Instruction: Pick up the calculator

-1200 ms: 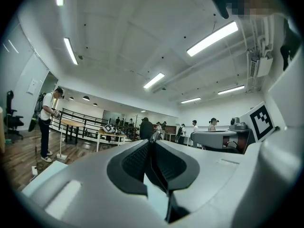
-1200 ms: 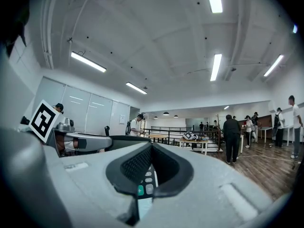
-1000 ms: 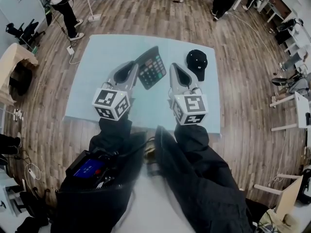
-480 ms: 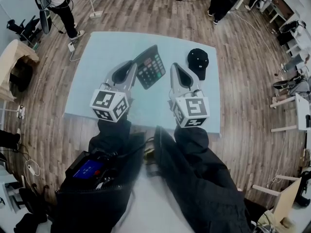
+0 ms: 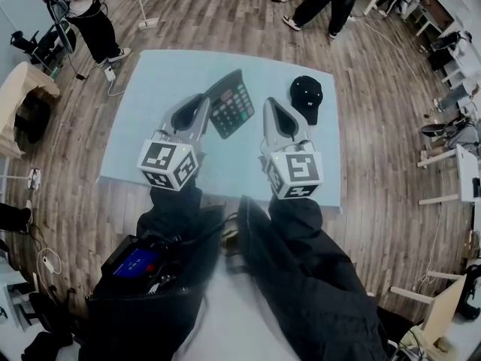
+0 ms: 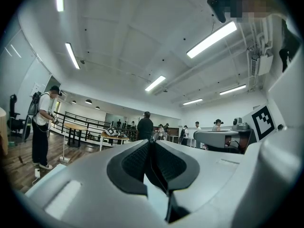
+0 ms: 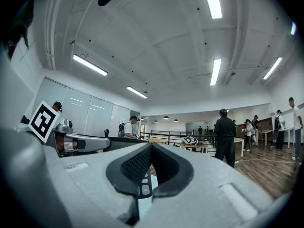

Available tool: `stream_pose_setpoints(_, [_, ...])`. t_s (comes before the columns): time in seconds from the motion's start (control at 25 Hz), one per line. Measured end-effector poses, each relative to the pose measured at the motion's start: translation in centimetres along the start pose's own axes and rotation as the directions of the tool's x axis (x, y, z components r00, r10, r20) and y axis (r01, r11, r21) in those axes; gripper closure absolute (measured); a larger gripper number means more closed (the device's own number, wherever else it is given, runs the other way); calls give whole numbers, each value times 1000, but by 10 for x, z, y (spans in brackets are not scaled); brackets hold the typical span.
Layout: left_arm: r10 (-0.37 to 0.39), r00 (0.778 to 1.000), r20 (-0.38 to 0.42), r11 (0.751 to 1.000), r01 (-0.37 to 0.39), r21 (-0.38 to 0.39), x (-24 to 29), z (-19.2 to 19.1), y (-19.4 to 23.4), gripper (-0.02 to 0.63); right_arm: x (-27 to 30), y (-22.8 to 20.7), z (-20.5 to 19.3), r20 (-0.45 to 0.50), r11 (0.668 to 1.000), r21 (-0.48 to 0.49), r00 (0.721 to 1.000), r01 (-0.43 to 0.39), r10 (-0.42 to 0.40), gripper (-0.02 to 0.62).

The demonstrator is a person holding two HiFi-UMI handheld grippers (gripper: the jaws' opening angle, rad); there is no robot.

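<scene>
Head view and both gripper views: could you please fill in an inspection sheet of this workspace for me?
Surface: light blue table, standing on a wooden floor.
Job's things: calculator lies face up and askew on the table between the two grippers, not gripped.
Clutter: black cap on the table, right of the calculator.
Grippers: left gripper and right gripper point level, tips together, nothing held.
Cables: white adaptor with cable on the floor off the table's far left corner.
Surroundings: person standing beyond the table; desks along the right.
</scene>
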State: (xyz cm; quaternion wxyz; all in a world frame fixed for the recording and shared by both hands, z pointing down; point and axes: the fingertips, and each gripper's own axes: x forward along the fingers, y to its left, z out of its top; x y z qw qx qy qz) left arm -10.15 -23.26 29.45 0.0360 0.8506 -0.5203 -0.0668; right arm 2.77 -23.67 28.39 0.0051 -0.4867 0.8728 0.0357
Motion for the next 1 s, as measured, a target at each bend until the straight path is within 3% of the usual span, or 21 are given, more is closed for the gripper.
stream_pose_setpoints(1.0, [-14,1000,-21,1000,14,7,1,-8,-1,561,5,5,-10,-18,1000,-1,1000,-9,9,595])
